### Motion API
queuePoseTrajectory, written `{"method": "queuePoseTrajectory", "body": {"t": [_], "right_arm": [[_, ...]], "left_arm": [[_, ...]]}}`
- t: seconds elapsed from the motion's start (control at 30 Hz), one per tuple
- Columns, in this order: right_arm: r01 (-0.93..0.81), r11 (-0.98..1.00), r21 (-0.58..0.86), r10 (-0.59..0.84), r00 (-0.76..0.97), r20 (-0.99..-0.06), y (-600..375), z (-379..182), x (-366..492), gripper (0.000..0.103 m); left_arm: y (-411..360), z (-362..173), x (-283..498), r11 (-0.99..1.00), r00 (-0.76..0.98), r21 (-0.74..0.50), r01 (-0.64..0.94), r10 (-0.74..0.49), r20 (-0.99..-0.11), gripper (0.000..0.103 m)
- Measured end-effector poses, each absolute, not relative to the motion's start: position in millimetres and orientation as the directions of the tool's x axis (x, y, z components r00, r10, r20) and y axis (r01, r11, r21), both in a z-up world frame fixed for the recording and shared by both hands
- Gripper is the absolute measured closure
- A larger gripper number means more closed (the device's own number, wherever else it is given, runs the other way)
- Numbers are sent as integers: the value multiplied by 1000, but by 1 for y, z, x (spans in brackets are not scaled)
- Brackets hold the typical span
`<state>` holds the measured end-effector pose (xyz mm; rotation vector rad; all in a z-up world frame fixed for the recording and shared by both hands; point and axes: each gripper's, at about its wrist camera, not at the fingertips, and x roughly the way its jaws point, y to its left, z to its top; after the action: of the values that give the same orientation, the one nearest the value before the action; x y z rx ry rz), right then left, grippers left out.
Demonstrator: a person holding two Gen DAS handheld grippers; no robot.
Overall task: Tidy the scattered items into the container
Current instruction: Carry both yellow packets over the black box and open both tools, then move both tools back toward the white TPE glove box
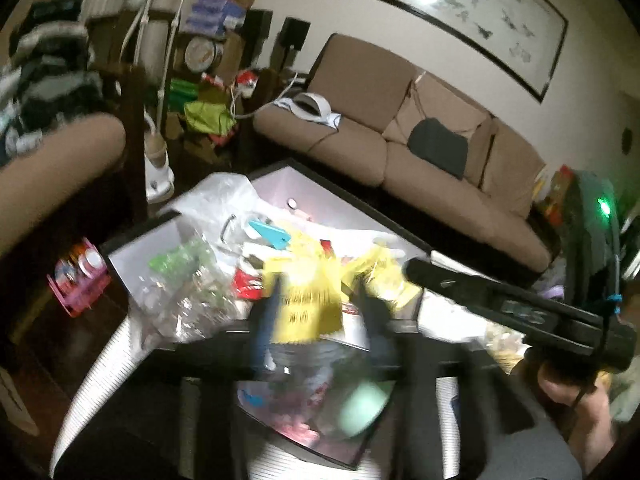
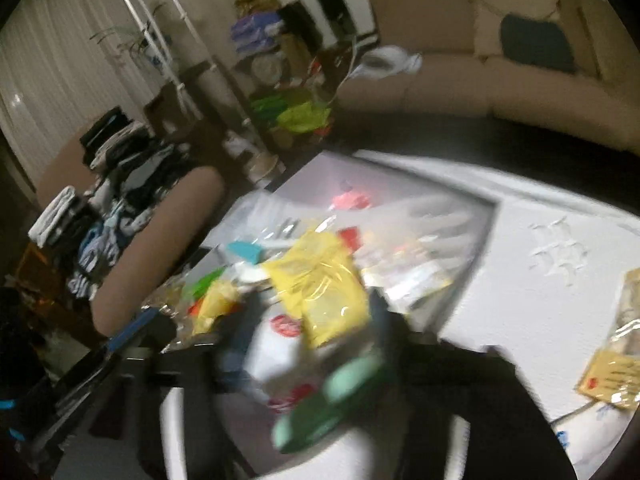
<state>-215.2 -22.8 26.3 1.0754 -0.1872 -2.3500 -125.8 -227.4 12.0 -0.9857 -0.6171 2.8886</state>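
Note:
The container (image 1: 276, 184) is a black-rimmed box with a pale inside, heaped with packets and clear bags. My left gripper (image 1: 322, 320) hangs over its near edge. Its blurred dark fingers (image 1: 266, 320) stand apart, and a yellow packet (image 1: 304, 300) lies between them with a gap on the right side. My right gripper (image 2: 312, 332) is over the same heap, also spread, with a yellow packet (image 2: 320, 288) lying just beyond its fingers (image 2: 384, 320). A blurred mint-green shape (image 2: 344, 376) sits low between them. The right gripper's black body (image 1: 500, 304) crosses the left wrist view, held by a hand (image 1: 560, 392).
Another yellow packet (image 2: 612, 380) lies on the white tabletop (image 2: 540, 300) to the right of the box. A brown sofa (image 1: 400, 152) stands behind, a pink basket (image 1: 78, 280) sits on the floor at left, and folded clothes (image 2: 112, 184) are piled on an armchair.

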Motion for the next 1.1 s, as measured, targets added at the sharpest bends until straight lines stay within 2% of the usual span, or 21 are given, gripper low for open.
{"method": "queuePoseTrajectory", "body": {"t": [0.03, 0.13, 0.23, 0.3, 0.4, 0.53, 0.6, 0.77, 0.9, 1.0, 1.1], "right_arm": [[410, -852, 324, -516, -556, -651, -12, 31, -212, 25], [374, -884, 281, -462, -602, -651, 32, 46, -205, 20], [320, -917, 239, -395, -635, -664, 92, 56, -192, 17], [261, -945, 196, -323, -662, -676, 136, 58, -181, 13], [138, -976, 169, -217, -669, -711, 210, 51, -167, 11], [-40, -972, 232, -160, -612, -775, 291, 27, -149, 11], [-97, -955, 279, -180, -555, -812, 319, 7, -136, 11], [-133, -959, 251, -164, -462, -871, 344, -46, -109, 11], [-138, -963, 231, -151, -433, -889, 352, -71, -115, 11], [-93, -987, 132, -81, -424, -902, 347, -87, -125, 11], [-32, -999, -21, 33, -441, -897, 346, -102, -140, 11]], "left_arm": [[-229, 15, -123, -915, -808, -389, 108, 147, -570, 26], [-234, 26, -113, -907, -833, -411, 96, 153, -532, 12], [-233, 36, -104, -909, -850, -408, 84, 149, -506, 2], [-229, 39, -103, -911, -847, -406, 72, 159, -508, 0], [-208, 40, -109, -920, -814, -392, 25, 209, -542, 0], [-159, 38, -114, -932, -768, -357, -68, 277, -577, 0], [-129, 35, -116, -934, -737, -334, -125, 313, -599, 0], [-44, 10, -119, -934, -632, -239, -265, 356, -689, 0], [1, -20, -124, -937, -551, -207, -280, 334, -764, 0], [20, -38, -125, -933, -493, -211, -291, 335, -803, 0], [31, -52, -124, -941, -465, -159, -300, 290, -836, 0]]}}
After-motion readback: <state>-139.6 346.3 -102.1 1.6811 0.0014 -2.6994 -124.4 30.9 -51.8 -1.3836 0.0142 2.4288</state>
